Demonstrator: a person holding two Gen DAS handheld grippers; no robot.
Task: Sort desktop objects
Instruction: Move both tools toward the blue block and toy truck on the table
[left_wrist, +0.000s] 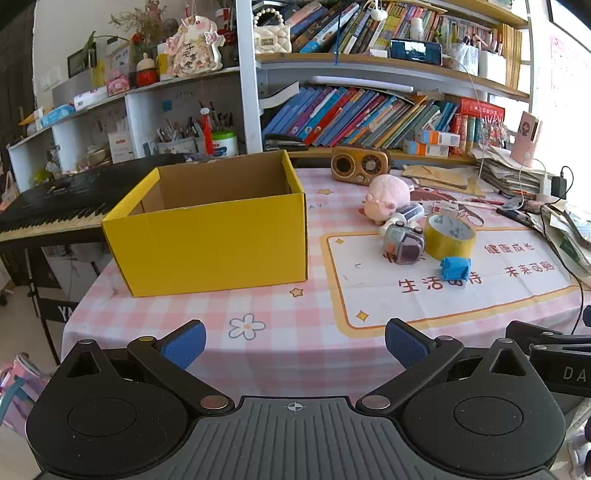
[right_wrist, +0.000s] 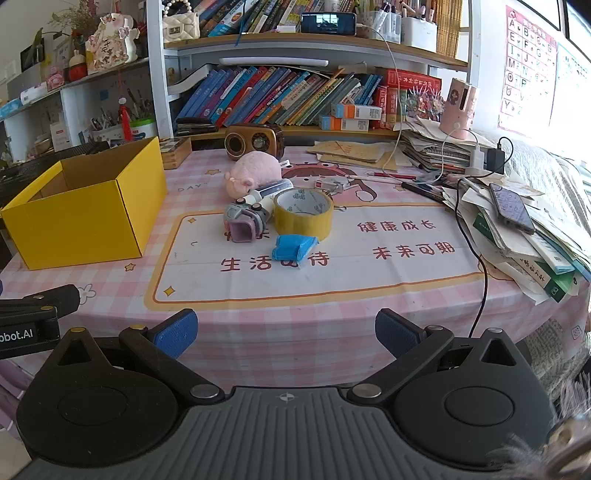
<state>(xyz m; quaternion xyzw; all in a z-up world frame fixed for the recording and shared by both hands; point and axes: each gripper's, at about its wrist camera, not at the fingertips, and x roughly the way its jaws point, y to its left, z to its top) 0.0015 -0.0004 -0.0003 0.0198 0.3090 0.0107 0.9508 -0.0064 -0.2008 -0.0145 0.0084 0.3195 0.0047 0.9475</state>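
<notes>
An open yellow cardboard box (left_wrist: 210, 236) (right_wrist: 85, 221) stands on the left of the table; the inside I can see looks empty. To its right lies a cluster: a pink plush pig (left_wrist: 388, 197) (right_wrist: 255, 173), a yellow tape roll (left_wrist: 448, 236) (right_wrist: 303, 214), a grey and purple toy (left_wrist: 403, 243) (right_wrist: 243, 221), a white cylinder (right_wrist: 269, 194) and a blue crumpled packet (left_wrist: 455, 268) (right_wrist: 293, 248). My left gripper (left_wrist: 295, 341) and my right gripper (right_wrist: 286, 332) are both open and empty, held at the table's near edge, well short of the objects.
A brown retro radio (left_wrist: 360, 164) (right_wrist: 255, 142) stands at the back of the table. Paper stacks, a phone (right_wrist: 511, 206) and cables crowd the right side. A black keyboard (left_wrist: 55, 206) stands left of the table. Bookshelves rise behind.
</notes>
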